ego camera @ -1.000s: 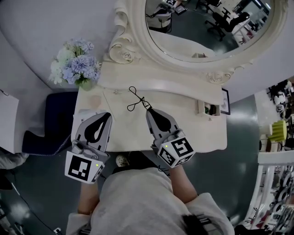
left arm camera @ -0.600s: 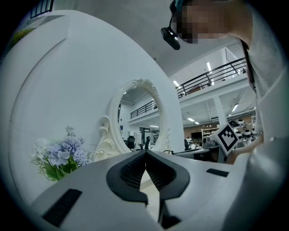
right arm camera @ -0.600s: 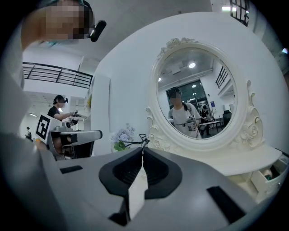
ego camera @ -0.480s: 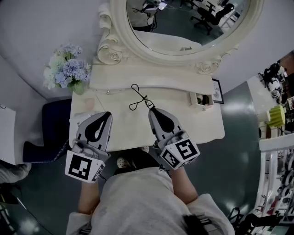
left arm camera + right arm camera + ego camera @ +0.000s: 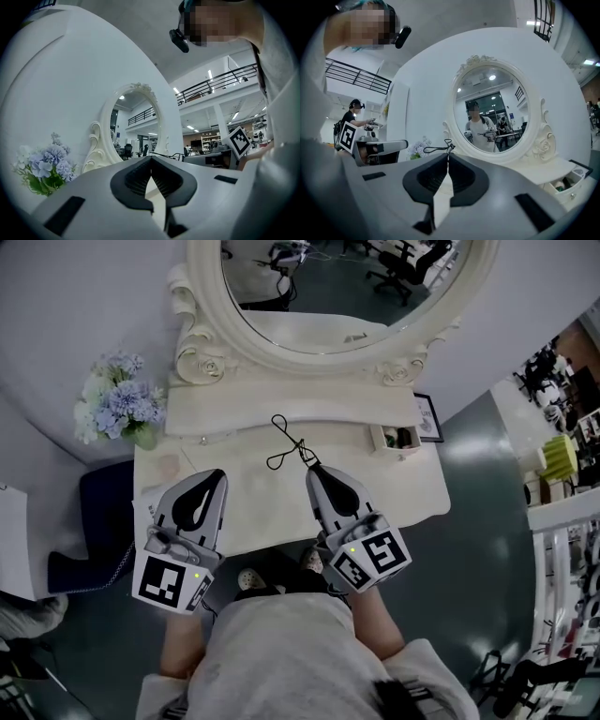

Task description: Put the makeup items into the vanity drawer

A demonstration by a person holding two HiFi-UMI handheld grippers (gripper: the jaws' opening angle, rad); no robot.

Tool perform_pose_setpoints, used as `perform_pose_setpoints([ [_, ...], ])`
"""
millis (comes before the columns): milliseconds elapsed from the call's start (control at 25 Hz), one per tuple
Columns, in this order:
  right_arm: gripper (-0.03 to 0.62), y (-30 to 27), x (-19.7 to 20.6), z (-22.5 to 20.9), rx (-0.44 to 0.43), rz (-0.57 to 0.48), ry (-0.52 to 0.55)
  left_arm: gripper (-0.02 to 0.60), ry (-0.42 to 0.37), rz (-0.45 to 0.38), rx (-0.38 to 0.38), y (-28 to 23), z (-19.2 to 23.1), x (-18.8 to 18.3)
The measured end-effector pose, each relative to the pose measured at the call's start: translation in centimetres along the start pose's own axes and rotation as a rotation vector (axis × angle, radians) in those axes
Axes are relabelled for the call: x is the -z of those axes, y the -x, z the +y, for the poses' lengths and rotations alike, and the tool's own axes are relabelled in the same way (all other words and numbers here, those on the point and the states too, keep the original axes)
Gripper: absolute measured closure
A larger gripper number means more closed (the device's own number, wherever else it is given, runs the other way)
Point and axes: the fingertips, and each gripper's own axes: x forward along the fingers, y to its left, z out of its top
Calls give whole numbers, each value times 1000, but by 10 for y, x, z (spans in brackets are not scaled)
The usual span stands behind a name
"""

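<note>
A black eyelash curler [image 5: 284, 447] with thin wire loops sticks out from the tips of my right gripper [image 5: 309, 468], which is shut on it above the middle of the cream vanity top [image 5: 253, 507]. In the right gripper view the eyelash curler [image 5: 435, 149] points left from the right gripper [image 5: 448, 154], in front of the mirror. My left gripper [image 5: 221, 474] hovers over the left part of the top, shut with nothing in it; its tips meet in the left gripper [image 5: 151, 159] view. A small open drawer [image 5: 395, 438] with items inside sits at the right, under the mirror frame.
A big oval mirror [image 5: 319, 287] in a carved cream frame rises behind the top. Blue and white flowers [image 5: 114, 409] stand at the back left corner. A small picture frame [image 5: 427, 417] stands by the drawer. A dark stool [image 5: 94, 517] sits left of the vanity.
Both grippers have shifted a little to the right and up over the vanity top. The right one keeps its hold on the eyelash curler; the left stays shut.
</note>
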Motion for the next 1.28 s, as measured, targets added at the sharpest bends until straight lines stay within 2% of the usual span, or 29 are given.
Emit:
perform_pose_setpoints([
  [560,569,39,-18,-50,61,-32,21,566,-6,-9,61,-42,-45,-5],
  [1280,569,98,-31,-141,165,-52,27,566,-5,-18,166,-122,-120,-4],
])
